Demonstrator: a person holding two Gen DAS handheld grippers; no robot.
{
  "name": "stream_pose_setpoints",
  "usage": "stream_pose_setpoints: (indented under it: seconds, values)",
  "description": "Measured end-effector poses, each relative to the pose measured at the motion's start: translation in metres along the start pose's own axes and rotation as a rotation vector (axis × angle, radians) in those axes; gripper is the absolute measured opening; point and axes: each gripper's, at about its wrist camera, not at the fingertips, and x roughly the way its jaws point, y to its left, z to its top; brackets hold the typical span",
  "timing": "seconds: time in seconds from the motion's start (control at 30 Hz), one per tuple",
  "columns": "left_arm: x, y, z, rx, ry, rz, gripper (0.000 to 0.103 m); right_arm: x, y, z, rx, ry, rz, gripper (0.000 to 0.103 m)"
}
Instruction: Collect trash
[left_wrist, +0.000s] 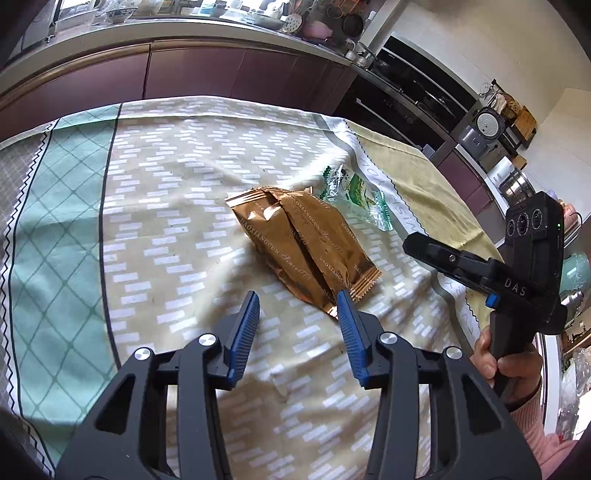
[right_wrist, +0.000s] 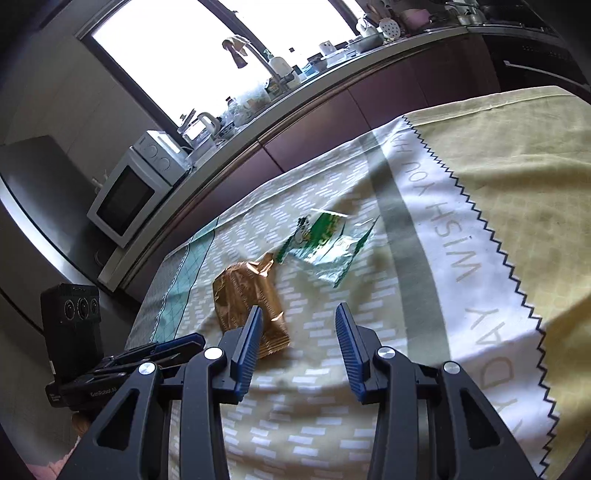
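**A:** Wrappers were all that lay on the table: where exactly, and how did the tools stand?

**B:** Nearest the camera, the left gripper (left_wrist: 298, 306) had its blue pads apart with nothing between them, its right pad tip just at the near end of the copper wrapper (left_wrist: 303, 245). The right gripper (right_wrist: 298, 321) also stood apart and empty, hovering above the tablecloth (right_wrist: 480, 206) just beside that wrapper's near end.

**A:** And beyond that?

**B:** The copper wrapper sat around the middle of the table, on the patterned band of cloth. Just past it, toward the far edge, lay the green-and-clear wrapper (right_wrist: 327, 243), close to the copper one's far end; whether they touched I couldn't tell.

**A:** How would they handle?

**B:** My guess was very light, thin crinkly foil and film, slick and easily crushed, likely to slide on the cloth instead of lifting. The copper one looked split along its middle and puffed up, so I'd have pinched its crimped near end or a raised fold. The green one lay flatter; a lifted corner seemed best.
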Motion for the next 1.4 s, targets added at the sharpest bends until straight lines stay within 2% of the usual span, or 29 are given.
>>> stream_pose_setpoints:
  seconds: [0.17,0.27,0.37,0.43,0.5,0.6,0.63,0.67,0.73,1.0,1.07,1.1,1.2,1.23,1.27,1.3,1.33,1.4]
  values:
    - [0.016,-0.006,0.015,-0.003,-0.001,0.016,0.049,0.01,-0.014,0.019,0.031,-0.014,-0.038,0.045]
    - [0.024,-0.01,0.025,-0.006,0.002,0.021,0.057,0.021,-0.021,0.027,0.054,0.001,-0.037,0.046]
    - [0.031,-0.015,0.033,0.0,0.003,0.034,0.06,0.03,-0.021,0.03,0.06,0.017,-0.02,0.046]
    - [0.035,-0.018,0.036,-0.002,-0.001,0.045,0.057,0.032,-0.02,0.032,0.059,0.02,-0.014,0.045]
    - [0.039,-0.02,0.039,-0.003,-0.005,0.063,0.049,0.034,-0.02,0.033,0.063,0.022,-0.013,0.041]
    - [0.042,-0.021,0.039,-0.003,-0.009,0.077,0.032,0.036,-0.022,0.031,0.07,0.038,-0.003,0.026]
    - [0.043,-0.021,0.04,-0.003,-0.006,0.078,0.021,0.037,-0.022,0.03,0.071,0.048,0.003,0.014]
    - [0.045,-0.021,0.04,-0.01,0.002,0.072,0.01,0.039,-0.021,0.03,0.07,0.058,0.01,0.01]
    - [0.048,-0.023,0.04,-0.018,0.005,0.067,0.003,0.038,-0.019,0.029,0.058,0.055,0.011,0.004]
    - [0.054,-0.033,0.034,-0.007,0.013,0.04,0.006,0.035,-0.016,0.025,0.055,0.063,0.051,0.002]
    - [0.055,-0.036,0.033,-0.002,0.014,0.028,0.015,0.033,-0.014,0.024,0.054,0.061,0.068,0.002]
    - [0.054,-0.036,0.031,-0.005,0.014,0.025,0.017,0.032,-0.015,0.023,0.061,0.062,0.076,0.002]
    - [0.052,-0.035,0.029,-0.004,0.01,0.026,0.018,0.027,-0.019,0.02,0.087,0.06,0.093,0.007]
    - [0.051,-0.033,0.028,-0.007,0.009,0.024,0.019,0.024,-0.021,0.019,0.097,0.059,0.106,0.013]
    - [0.052,-0.033,0.028,-0.01,0.01,0.023,0.019,0.022,-0.022,0.018,0.109,0.062,0.118,0.029]
    - [0.049,-0.029,0.027,-0.011,0.01,0.021,0.019,0.019,-0.024,0.017,0.121,0.058,0.124,0.037]
    - [0.049,-0.027,0.027,-0.01,0.009,0.021,0.019,0.016,-0.026,0.016,0.126,0.051,0.128,0.041]
    - [0.049,-0.028,0.026,-0.011,0.008,0.02,0.019,0.009,-0.027,0.014,0.126,0.039,0.135,0.041]
